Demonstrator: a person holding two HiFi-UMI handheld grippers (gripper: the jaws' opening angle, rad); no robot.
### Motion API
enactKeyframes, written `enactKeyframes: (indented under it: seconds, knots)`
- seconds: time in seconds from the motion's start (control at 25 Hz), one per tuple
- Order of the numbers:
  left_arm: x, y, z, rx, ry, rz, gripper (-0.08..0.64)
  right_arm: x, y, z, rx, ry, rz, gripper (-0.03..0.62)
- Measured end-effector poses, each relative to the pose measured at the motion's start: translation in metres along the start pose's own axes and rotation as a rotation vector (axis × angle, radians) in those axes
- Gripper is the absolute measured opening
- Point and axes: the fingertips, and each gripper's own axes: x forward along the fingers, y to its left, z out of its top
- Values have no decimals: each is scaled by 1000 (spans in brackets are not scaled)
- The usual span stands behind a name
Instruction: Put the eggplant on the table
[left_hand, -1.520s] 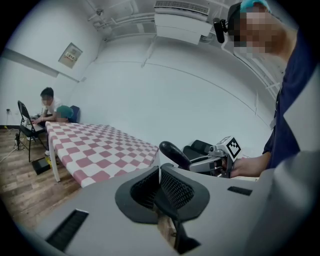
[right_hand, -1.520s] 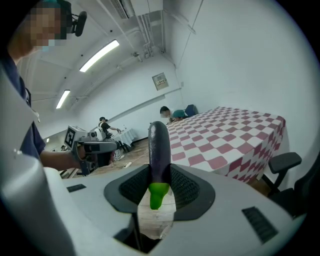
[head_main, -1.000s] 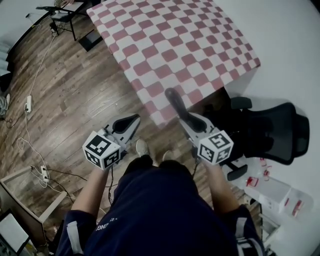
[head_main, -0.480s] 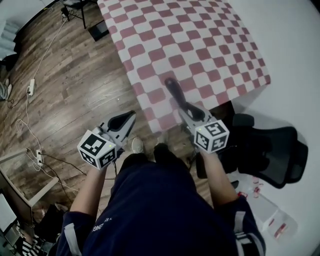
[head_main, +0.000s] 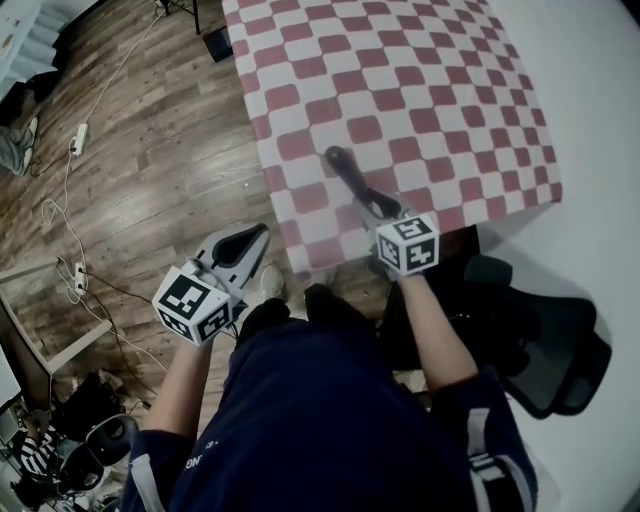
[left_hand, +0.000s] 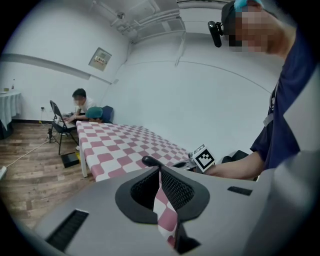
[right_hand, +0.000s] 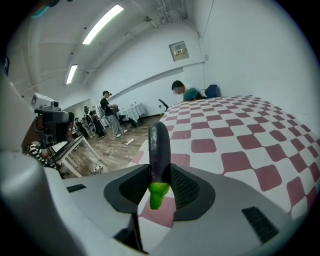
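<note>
My right gripper (head_main: 368, 203) is shut on a dark purple eggplant (head_main: 343, 173) near its green stem end (right_hand: 158, 194). The eggplant (right_hand: 159, 145) sticks out forward past the jaws over the near edge of the red-and-white checkered table (head_main: 420, 90). Whether it touches the cloth I cannot tell. My left gripper (head_main: 250, 238) hangs over the wooden floor to the left of the table's corner, its jaws shut with nothing in them (left_hand: 160, 172). In the left gripper view the eggplant (left_hand: 150, 161) and the right gripper's marker cube (left_hand: 204, 158) show beyond the jaws.
A black office chair (head_main: 545, 345) stands at the right, close behind the table's near corner. Cables and a power strip (head_main: 78, 138) lie on the wooden floor at left, beside a low wooden frame (head_main: 45, 335). People sit at the table's far end (left_hand: 80, 106).
My right gripper has carried the eggplant forward and down, from over the table's near edge to further over the cloth. The left gripper has shifted a little beside the table.
</note>
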Motion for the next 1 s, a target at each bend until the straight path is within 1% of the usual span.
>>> enactKeyframes:
  seconds: [0.16,0.36,0.48,0.76,0.88,1.0]
  knots:
    - [8,0,-2,-15,10,26,35,26,-24,-13,11,60,-1,140]
    - [11,5,-4,-32,20,58,35,49,-39,-25,43,106,-1,140]
    - [15,7,-6,-43,27,68,35,58,-45,-31,72,119,-2,140]
    - [24,8,-11,-56,39,59,36,69,-47,-39,81,138,-2,150]
    - [24,9,-10,-55,40,56,37,71,-46,-40,79,147,-4,186]
    - [22,10,-10,-59,41,55,37,70,-45,-39,76,141,-11,196]
